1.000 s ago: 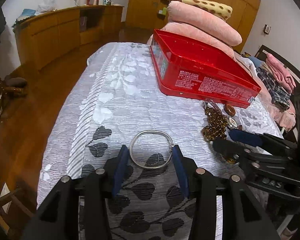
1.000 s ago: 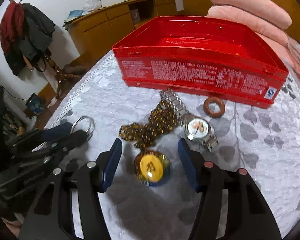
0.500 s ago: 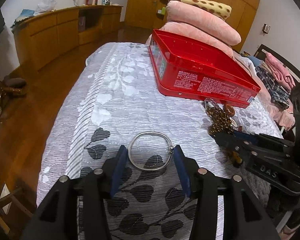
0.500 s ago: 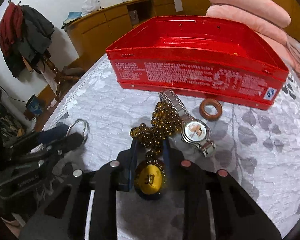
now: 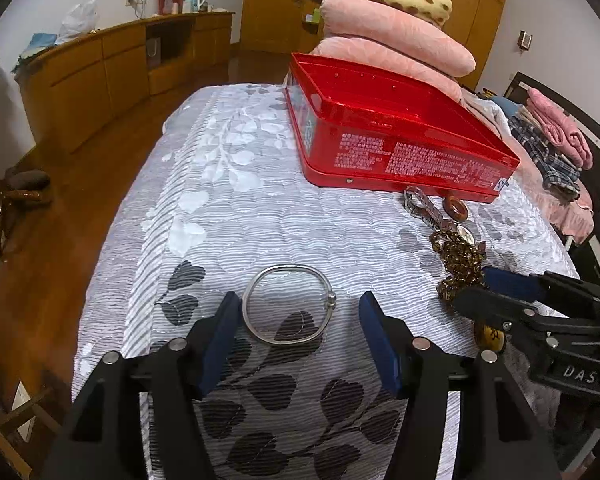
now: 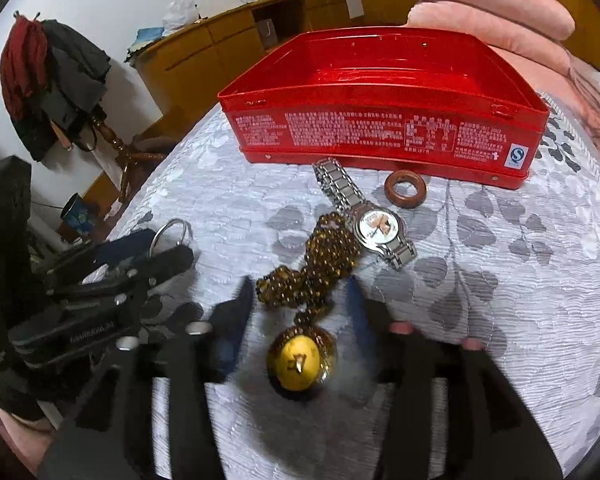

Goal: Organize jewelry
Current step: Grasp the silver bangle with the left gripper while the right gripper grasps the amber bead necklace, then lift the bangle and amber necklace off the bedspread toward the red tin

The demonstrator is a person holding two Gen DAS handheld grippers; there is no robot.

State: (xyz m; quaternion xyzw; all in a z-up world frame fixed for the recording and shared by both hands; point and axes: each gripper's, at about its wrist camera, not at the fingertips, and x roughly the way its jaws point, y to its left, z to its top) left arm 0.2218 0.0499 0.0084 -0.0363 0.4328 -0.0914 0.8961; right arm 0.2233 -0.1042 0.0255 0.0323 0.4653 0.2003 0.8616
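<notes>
Opened wide again since half a second ago: right tool (image 6: 300, 300), blue pads now spread either side of the brown beaded necklace with yellow oval pendant (image 6: 300, 364), gripping nothing, motion-blurred. Pendant back on the bedspread at lower centre of the right view, beads trailing up toward frame centre. Left tool (image 5: 296, 320) likewise wider than before, pads standing clear on both sides of the thin silver wire bangle (image 5: 286, 304), no contact visible, nothing held.

Probably a release or a re-grip on both sides: each tool straddles its piece flat on the grey leaf-patterned bedspread (image 5: 220, 208), lined up for a pinch across it. Open red rectangular tin box (image 6: 380, 92) waits at upper centre, seemingly the destination, interior bare as far as visible.

Count of jewelry outside the box: four pieces. One bangle, lower centre of the left view. One necklace. One silver metal-link wristwatch with pale dial (image 6: 374, 224), just right of the beads and possibly touching them. One small brown wooden ring (image 6: 405, 189), close before the box's front wall. None inside the box yet.
</notes>
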